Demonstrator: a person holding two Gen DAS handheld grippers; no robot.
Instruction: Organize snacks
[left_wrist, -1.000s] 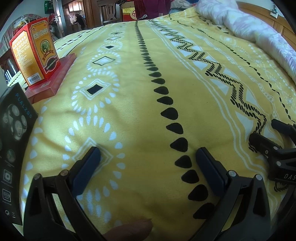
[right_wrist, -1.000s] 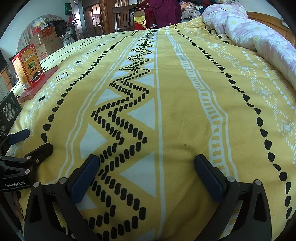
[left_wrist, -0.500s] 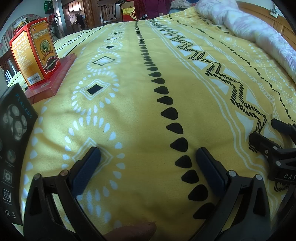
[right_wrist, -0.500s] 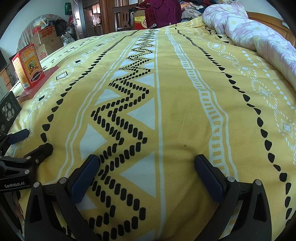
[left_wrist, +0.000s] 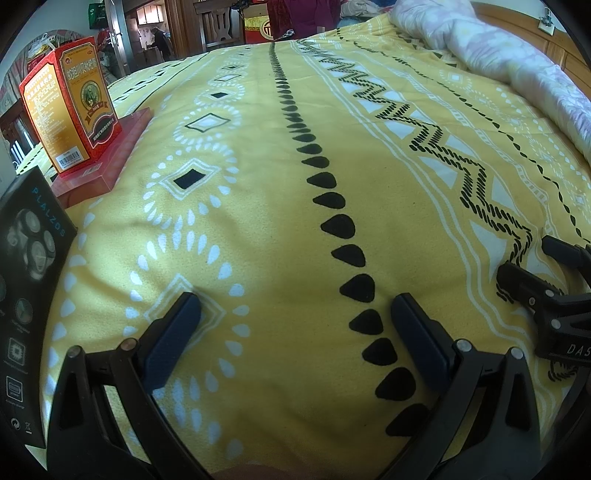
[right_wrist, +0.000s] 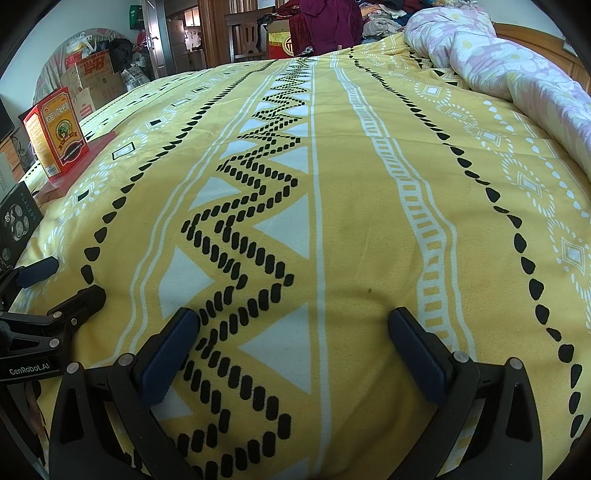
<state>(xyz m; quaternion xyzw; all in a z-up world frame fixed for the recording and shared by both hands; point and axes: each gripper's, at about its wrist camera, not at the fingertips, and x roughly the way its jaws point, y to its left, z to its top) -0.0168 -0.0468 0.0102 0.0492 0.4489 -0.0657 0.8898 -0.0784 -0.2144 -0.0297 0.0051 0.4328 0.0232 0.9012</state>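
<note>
Firstly, from the left wrist view, we see our left gripper with its two blue-padded fingers spread wide apart and holding nothing, low over a yellow patterned bedspread. Ahead and to the left of these tongs, an orange and red snack box stands upright on a flat red box. Closer, at the left edge, a black shaver box stands near the left finger, apart from it. Our right gripper shows at the right edge, near the tongs.

Next, from the right wrist view, our right gripper is likewise spread wide and empty above the bedspread. The snack box sits far ahead and well to the left of these tongs. A rolled floral quilt lies far ahead to the right.

We judge that no organizing has begun: both tongs are unladen. The next move likely calls for the left gripper to travel forward and leftward, square its fingers around the upright snack box, and close gently without tipping it.
</note>
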